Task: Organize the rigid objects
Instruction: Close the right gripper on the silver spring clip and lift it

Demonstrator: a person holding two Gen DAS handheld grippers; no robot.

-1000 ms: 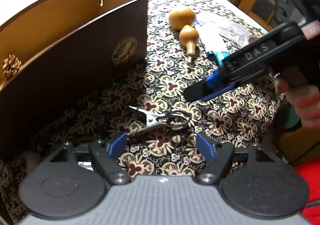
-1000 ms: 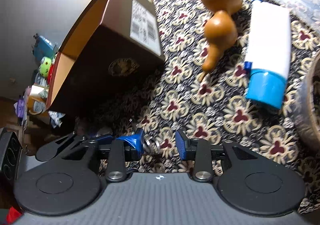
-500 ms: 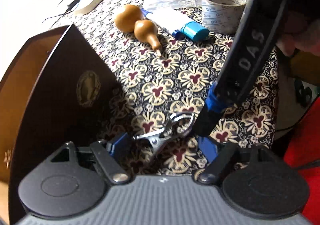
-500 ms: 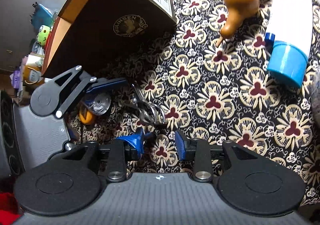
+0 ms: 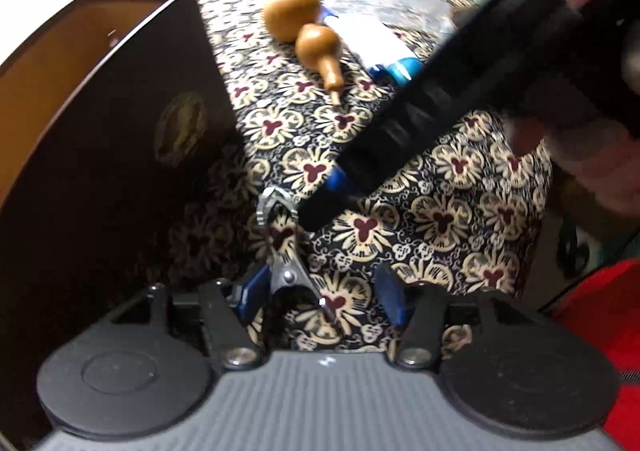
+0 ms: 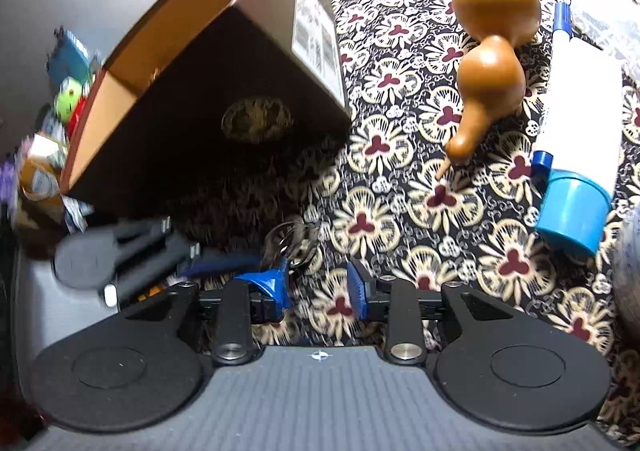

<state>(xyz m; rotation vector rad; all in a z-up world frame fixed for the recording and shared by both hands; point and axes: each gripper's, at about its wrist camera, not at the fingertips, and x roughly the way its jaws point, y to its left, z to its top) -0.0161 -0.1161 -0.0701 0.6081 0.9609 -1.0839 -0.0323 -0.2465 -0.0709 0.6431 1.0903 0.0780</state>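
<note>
A metal spring clip (image 5: 285,255) lies on the flower-patterned cloth (image 5: 440,219), lengthwise between the fingers of my left gripper (image 5: 322,295). That gripper is open, and the clip rests against its left pad. My right gripper (image 5: 320,207) reaches in from the right, its dark tip beside the clip's ring end. In the right wrist view the right gripper (image 6: 316,287) is open just short of the clip's ring (image 6: 292,243), and the left gripper (image 6: 240,263) shows blurred at the left. A brown box (image 5: 120,131), open at the top, stands to the left.
Further back on the cloth, a brown gourd (image 6: 488,63) lies beside a white tube with a blue cap (image 6: 580,111). A tape roll (image 6: 630,251) sits at the right edge. The box (image 6: 200,111) stands close by on the left. A hand (image 5: 580,155) holds the right gripper.
The left gripper has moved forward over the clip, which now lies lengthwise between its fingers. The right gripper has swung so its tip sits at the clip's ring end.
</note>
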